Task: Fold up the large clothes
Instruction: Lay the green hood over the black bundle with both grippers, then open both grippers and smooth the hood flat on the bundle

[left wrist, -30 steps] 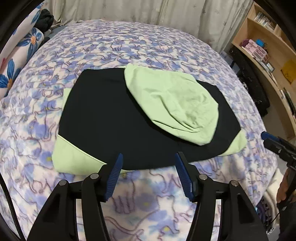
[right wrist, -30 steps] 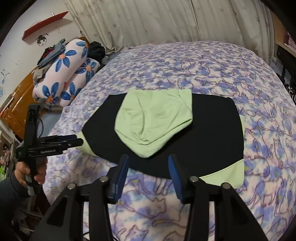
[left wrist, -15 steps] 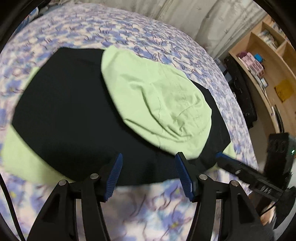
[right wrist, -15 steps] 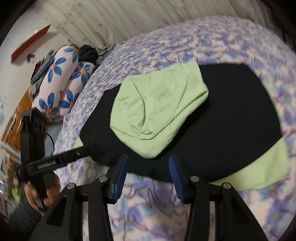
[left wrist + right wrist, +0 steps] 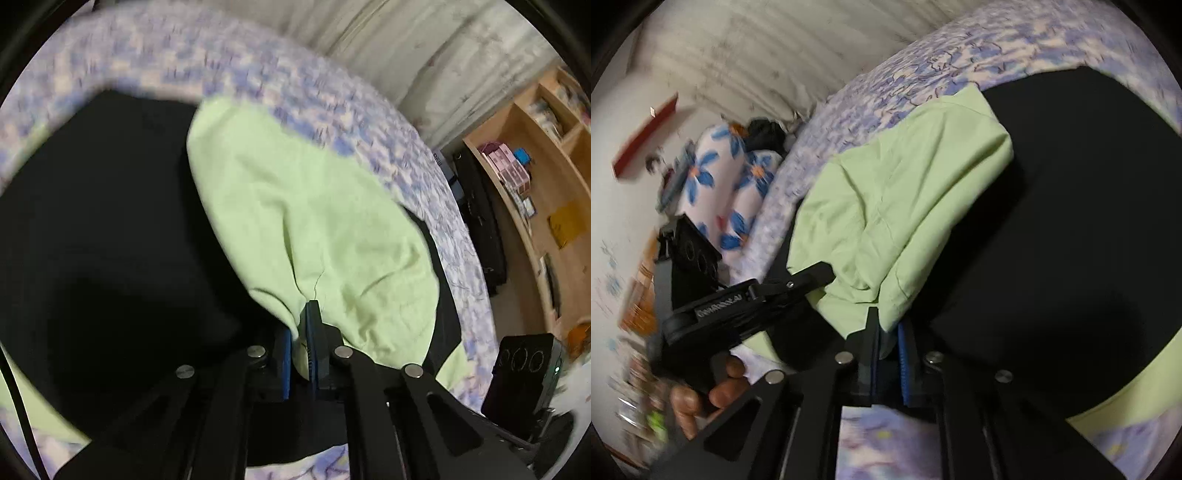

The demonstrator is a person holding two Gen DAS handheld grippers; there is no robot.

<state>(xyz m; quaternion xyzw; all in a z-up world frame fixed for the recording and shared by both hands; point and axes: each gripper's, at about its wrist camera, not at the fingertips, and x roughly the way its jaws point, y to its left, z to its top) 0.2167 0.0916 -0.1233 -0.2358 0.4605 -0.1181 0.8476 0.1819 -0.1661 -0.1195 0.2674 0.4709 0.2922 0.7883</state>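
A black garment (image 5: 110, 229) with light green sleeves lies flat on the bed; a light green hood (image 5: 314, 229) is folded over it. My left gripper (image 5: 301, 321) is shut on the hood's near edge. My right gripper (image 5: 886, 325) is shut on the hood (image 5: 905, 192) at its near edge too, over the black garment (image 5: 1071, 229). In the right wrist view the left gripper (image 5: 812, 277) reaches the hood's left edge, held by a hand.
The bed has a purple-and-white patterned blanket (image 5: 332, 110). Wooden shelves (image 5: 535, 184) stand at the right. Flowered pillows (image 5: 727, 184) lie at the bed's left side. Curtains (image 5: 775, 55) hang behind.
Both grippers moved forward onto the garment and closed on the green hood's near edge; one second ago both were open above the bed's front edge.
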